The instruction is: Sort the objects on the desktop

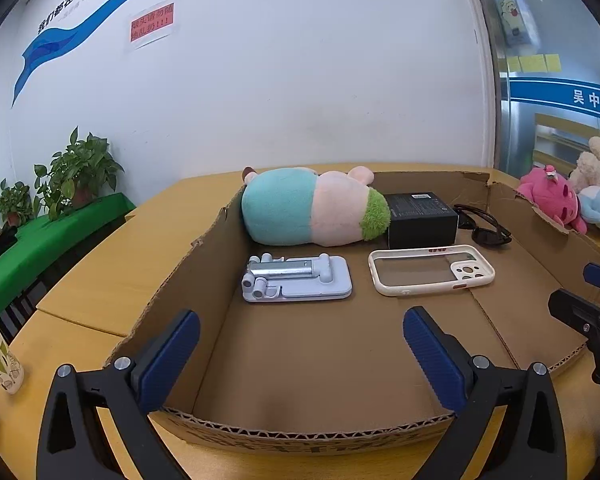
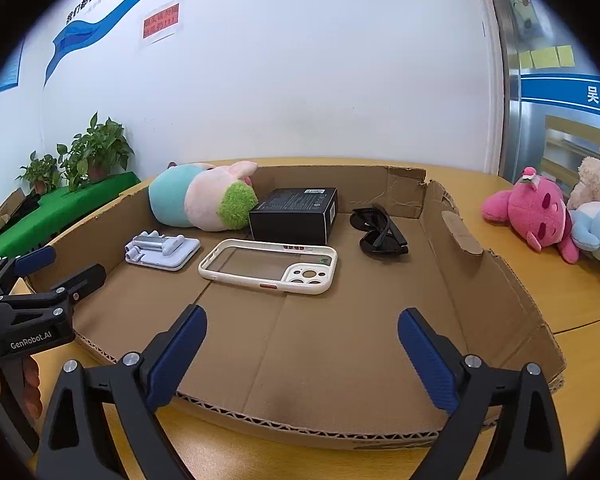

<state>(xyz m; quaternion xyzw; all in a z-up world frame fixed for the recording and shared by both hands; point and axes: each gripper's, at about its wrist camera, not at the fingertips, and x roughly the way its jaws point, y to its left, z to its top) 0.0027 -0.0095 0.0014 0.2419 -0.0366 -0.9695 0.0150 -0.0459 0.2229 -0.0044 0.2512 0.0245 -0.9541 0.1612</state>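
1. A shallow cardboard tray [image 2: 500, 280] lies on the wooden table [image 1: 100, 280].
2. Along its far wall lies a plush toy [image 1: 312, 210], touching a black box [image 1: 422, 220]; folded sunglasses [image 2: 380, 232] lie right of the box.
3. Nearer, a folded phone stand [image 1: 296, 278] and a white phone case [image 1: 432, 270] lie flat, apart.
4. The left gripper [image 1: 300, 356] hangs over the tray's near edge, jaws spread wide, nothing between them.
5. The right gripper [image 2: 302, 356] is likewise wide and empty.
6. More plush toys [image 2: 540, 216] lie outside the tray, at right.
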